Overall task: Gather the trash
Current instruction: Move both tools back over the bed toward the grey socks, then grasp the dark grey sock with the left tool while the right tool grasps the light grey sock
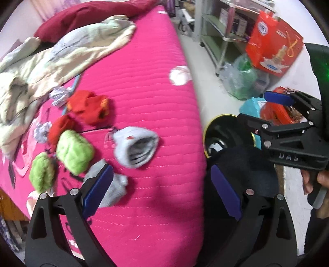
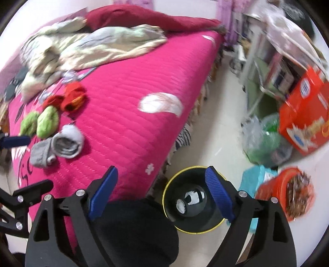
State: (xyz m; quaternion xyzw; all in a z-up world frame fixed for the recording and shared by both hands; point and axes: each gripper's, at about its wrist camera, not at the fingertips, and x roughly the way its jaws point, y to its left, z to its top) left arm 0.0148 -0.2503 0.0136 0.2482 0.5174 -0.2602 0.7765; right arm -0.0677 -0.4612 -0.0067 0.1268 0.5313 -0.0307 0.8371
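A black bin with a yellow rim (image 2: 163, 195) stands on the floor beside the pink bed (image 2: 123, 98). White crumpled pieces (image 2: 192, 198) lie at its bottom. My right gripper (image 2: 162, 185) hangs open above the bin and the bed's edge, nothing between its pads. My left gripper (image 1: 162, 189) is open over the bed cover (image 1: 144, 86), empty too. On the bed lie crumpled silvery scraps (image 1: 58, 95), red socks (image 1: 88, 106), green socks (image 1: 74, 152) and grey socks (image 1: 135, 145). In the left wrist view the bin (image 1: 204, 139) shows right of the bed, with the right gripper (image 1: 267, 119) over it.
A rumpled pale blanket (image 1: 51, 55) and a dark red pillow (image 2: 144, 17) lie at the bed's far end. An orange box (image 2: 304, 123), plastic bags (image 2: 261, 139), an orange basket (image 2: 287, 193) and a shelf (image 1: 218, 24) crowd the floor to the right. A black rounded shape (image 2: 133, 226) lies below the grippers.
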